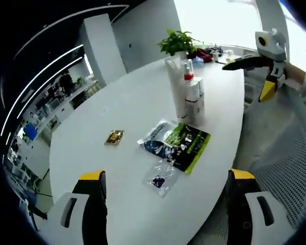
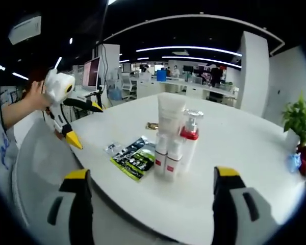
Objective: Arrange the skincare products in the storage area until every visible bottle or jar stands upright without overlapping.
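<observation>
Skincare cluster (image 2: 173,140) is standing together on the white worktop (image 2: 234,153), toward the edge nearest the right hand-held gripper: one tall white tube (image 2: 170,115), one pump bottle with a red collar (image 2: 189,138) and two small white bottles with red bands (image 2: 167,161). All four are looking upright in the right gripper view. They are sitting very close, touching or nearly so (cannot tell which), though none is leaning on another or lying over one.

Left hand-held gripper (image 1: 166,186) is hovering back from the worktop edge, jaws spread wide and holding nothing. Right hand-held gripper (image 2: 148,189) is likewise released, jaws wide apart and empty, facing the cluster from the opposite side.

Flat sachets are lying beside the bottles: a green-and-black packet (image 1: 186,145), a blue-and-white one (image 1: 155,139) partly under it, a small clear pouch (image 1: 160,178), and a gold packet (image 1: 114,137) off toward the worktop's middle.

Judgement: the bottle part of the task is appearing essentially done; what may be remaining is a small spacing check between the bottles
</observation>
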`<state>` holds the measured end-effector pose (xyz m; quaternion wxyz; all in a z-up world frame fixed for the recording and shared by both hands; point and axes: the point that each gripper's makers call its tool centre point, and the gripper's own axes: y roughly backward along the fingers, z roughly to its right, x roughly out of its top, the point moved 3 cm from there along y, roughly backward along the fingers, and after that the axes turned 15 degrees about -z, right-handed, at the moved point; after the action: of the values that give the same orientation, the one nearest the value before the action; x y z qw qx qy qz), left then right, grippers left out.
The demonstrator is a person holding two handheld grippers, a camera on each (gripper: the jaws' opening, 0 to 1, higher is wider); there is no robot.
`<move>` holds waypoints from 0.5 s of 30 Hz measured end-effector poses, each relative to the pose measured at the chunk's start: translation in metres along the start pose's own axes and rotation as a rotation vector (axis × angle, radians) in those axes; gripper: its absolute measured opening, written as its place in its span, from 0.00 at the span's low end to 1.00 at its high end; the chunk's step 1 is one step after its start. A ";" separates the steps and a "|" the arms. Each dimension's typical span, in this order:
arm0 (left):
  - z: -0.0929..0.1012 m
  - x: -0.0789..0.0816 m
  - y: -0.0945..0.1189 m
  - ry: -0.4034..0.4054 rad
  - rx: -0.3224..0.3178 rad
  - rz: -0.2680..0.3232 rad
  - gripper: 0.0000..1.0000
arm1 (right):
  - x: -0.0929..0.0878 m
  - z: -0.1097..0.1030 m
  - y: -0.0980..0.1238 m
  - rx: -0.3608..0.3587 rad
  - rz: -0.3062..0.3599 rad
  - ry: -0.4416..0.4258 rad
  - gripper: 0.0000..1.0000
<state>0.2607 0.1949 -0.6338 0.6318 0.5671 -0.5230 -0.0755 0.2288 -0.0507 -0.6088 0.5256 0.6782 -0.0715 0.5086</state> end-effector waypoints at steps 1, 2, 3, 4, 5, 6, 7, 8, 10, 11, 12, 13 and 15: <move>0.000 0.000 0.002 0.015 0.003 0.010 0.97 | 0.000 0.000 0.000 -0.003 0.000 0.002 1.00; 0.000 0.000 0.004 0.024 0.005 0.017 0.97 | 0.000 0.000 0.000 -0.004 0.000 0.003 1.00; 0.001 -0.001 0.006 0.035 0.008 0.026 0.97 | 0.000 0.000 0.000 -0.006 0.000 0.003 1.00; 0.001 -0.001 0.007 0.040 0.008 0.029 0.97 | 0.000 0.000 0.000 -0.009 0.000 0.004 1.00; 0.002 -0.001 0.007 0.042 0.008 0.032 0.97 | 0.000 0.000 0.000 -0.009 0.001 0.006 1.00; 0.003 -0.002 0.007 0.044 0.010 0.034 0.97 | 0.000 0.001 0.000 -0.009 0.002 0.005 1.00; 0.003 -0.002 0.008 0.048 0.010 0.033 0.97 | 0.000 0.001 0.001 -0.010 0.002 0.004 1.00; 0.004 -0.004 0.008 0.066 0.010 0.027 0.97 | 0.000 0.001 0.001 -0.012 0.004 0.005 1.00; 0.005 -0.005 0.009 0.096 0.020 0.037 0.97 | 0.000 0.000 0.001 -0.013 0.001 0.009 1.00; 0.005 -0.006 0.010 0.103 0.022 0.046 0.97 | 0.000 0.000 0.000 -0.016 -0.001 0.012 1.00; 0.005 -0.007 0.011 0.116 0.022 0.049 0.97 | -0.001 0.001 0.000 -0.022 -0.005 0.013 1.00; 0.005 -0.008 0.012 0.120 0.024 0.048 0.97 | -0.001 0.002 0.000 -0.028 -0.010 0.008 1.00; 0.007 -0.009 0.014 0.125 0.023 0.051 0.97 | -0.002 0.002 0.000 -0.025 -0.013 0.005 1.00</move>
<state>0.2446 0.2014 -0.6291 0.6584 0.5642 -0.4978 -0.0179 0.2294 -0.0531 -0.6099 0.5374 0.6708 -0.0724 0.5059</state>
